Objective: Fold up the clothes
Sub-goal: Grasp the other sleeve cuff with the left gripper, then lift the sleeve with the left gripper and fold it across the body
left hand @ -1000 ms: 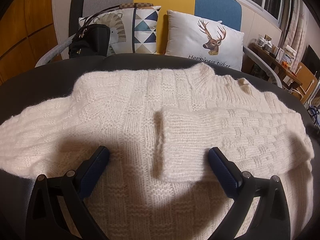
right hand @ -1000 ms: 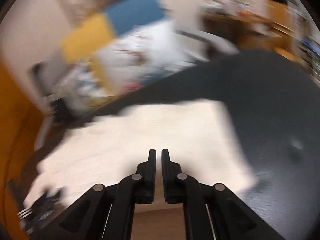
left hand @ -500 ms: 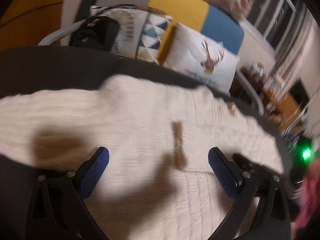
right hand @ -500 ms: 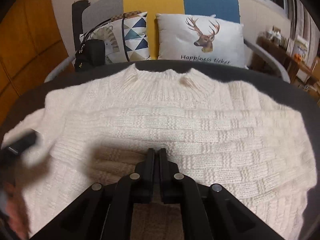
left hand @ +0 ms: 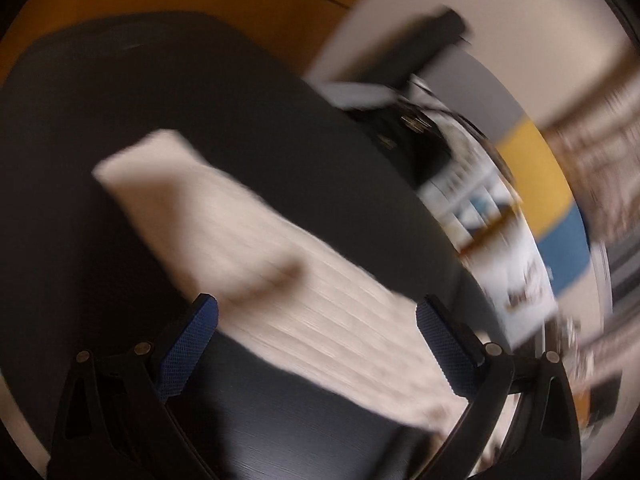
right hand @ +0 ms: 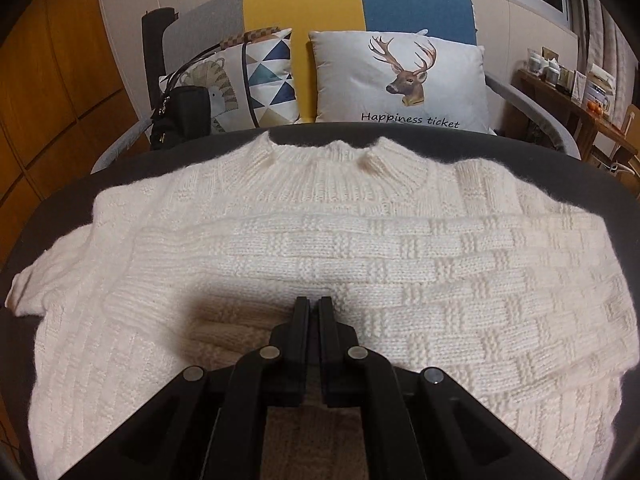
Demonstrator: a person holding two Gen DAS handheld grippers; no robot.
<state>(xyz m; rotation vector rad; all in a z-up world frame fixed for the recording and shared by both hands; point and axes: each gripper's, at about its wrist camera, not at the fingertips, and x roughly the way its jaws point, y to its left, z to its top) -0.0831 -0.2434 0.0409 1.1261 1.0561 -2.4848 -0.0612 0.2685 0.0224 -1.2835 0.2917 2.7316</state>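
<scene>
Our right gripper (right hand: 314,308) hangs over the middle of the cream knitted sweater (right hand: 400,264), jaws pressed together with nothing visibly pinched between them. We see the sweater spread flat on the dark round table (right hand: 500,148), collar toward the sofa (right hand: 360,0), one sleeve folded across the chest just beyond the fingertips. Behind the sweater's collar a deer cushion (right hand: 400,76) and a triangle-patterned cushion (right hand: 268,76) lean on the sofa, a black bag (right hand: 182,114) beside them. Our left gripper (left hand: 316,320), in a heavily blurred view, holds its blue-padded jaws spread wide above the sweater's outstretched other sleeve (left hand: 224,232), gripping nothing.
</scene>
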